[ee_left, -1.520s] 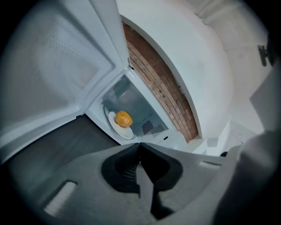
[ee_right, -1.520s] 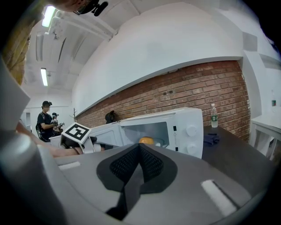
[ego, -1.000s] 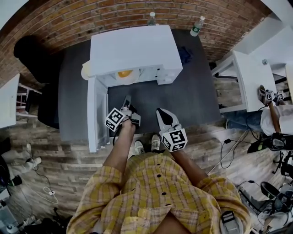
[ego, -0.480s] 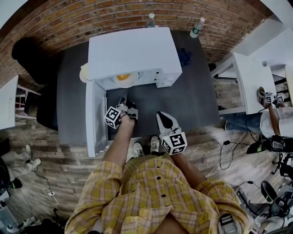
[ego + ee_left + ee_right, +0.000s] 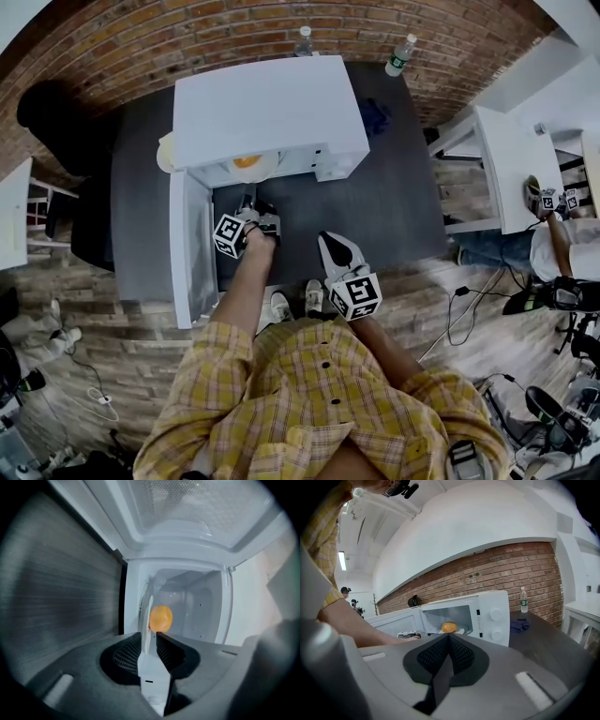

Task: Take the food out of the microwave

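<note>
Looking down from my head, the white microwave (image 5: 272, 108) sits on the dark bench (image 5: 394, 197), and its door (image 5: 187, 253) stands open on my left. The orange food (image 5: 247, 161) lies on a white plate (image 5: 267, 167) just inside the opening. My left tool (image 5: 253, 202) points into that opening, with its tips near the plate's front rim. My right tool (image 5: 333, 246) hovers over the bench's near edge, apart from the microwave.

The left tool's own view is rolled sideways, so the bench is at the left and the door's mesh is overhead. The jaws of this tool (image 5: 151, 637) are opening, with only a narrow slit between them so far. The plate (image 5: 146, 616) appears edge-on as a thin white line running straight into that slit, and the food (image 5: 161, 618) sits on it inside the cavity. I cannot tell whether the pads touch the rim.

In the right tool's own view, the jaws of this tool (image 5: 449, 637) are pressed together with nothing between them. Past them I see the open microwave (image 5: 490, 616) with the food (image 5: 449, 627) inside. My left forearm (image 5: 361, 627) reaches toward it. A bottle (image 5: 523, 599) and a blue cloth (image 5: 519, 624) rest on the bench beside the microwave.
</note>
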Demonstrator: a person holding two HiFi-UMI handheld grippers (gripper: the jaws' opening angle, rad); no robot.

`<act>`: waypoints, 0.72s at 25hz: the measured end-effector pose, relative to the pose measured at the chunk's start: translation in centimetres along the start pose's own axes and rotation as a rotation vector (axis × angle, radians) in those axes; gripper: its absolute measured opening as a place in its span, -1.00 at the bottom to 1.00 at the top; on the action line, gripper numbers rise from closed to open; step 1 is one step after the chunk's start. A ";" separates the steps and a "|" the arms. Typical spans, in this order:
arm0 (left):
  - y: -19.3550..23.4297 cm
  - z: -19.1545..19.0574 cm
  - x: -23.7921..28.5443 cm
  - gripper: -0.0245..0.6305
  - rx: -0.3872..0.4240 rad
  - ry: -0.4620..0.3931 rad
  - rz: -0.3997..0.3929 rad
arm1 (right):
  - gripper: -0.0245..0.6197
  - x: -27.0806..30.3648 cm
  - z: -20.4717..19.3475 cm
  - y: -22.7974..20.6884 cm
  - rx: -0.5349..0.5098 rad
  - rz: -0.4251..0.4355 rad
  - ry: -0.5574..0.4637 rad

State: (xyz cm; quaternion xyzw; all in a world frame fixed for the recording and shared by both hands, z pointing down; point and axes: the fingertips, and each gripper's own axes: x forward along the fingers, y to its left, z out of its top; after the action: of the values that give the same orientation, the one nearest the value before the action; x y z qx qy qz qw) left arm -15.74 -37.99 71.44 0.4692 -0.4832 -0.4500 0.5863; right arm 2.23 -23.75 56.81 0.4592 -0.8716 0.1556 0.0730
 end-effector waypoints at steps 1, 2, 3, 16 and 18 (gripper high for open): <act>-0.1 0.0 0.2 -0.63 -0.004 -0.002 0.000 | -0.91 0.0 0.0 -0.1 0.004 0.000 0.000; -0.1 0.0 0.5 -0.63 -0.008 -0.004 0.002 | -0.92 0.0 0.0 -0.1 0.007 0.000 0.000; -0.1 0.0 0.7 -0.63 -0.012 -0.007 0.005 | -0.91 0.1 0.0 -0.1 0.009 0.000 0.000; 0.7 0.9 2.6 -0.70 -0.029 -0.044 0.034 | -0.91 0.4 -0.1 -0.5 0.026 0.008 0.010; 0.8 0.8 2.8 -0.75 -0.027 -0.043 0.039 | -0.91 0.4 -0.3 -0.6 0.027 0.003 0.013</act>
State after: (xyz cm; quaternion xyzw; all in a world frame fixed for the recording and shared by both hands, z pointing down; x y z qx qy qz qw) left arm -16.16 -40.70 72.70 0.4422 -0.4987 -0.4550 0.5905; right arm 2.53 -24.32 57.29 0.4580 -0.8695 0.1705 0.0720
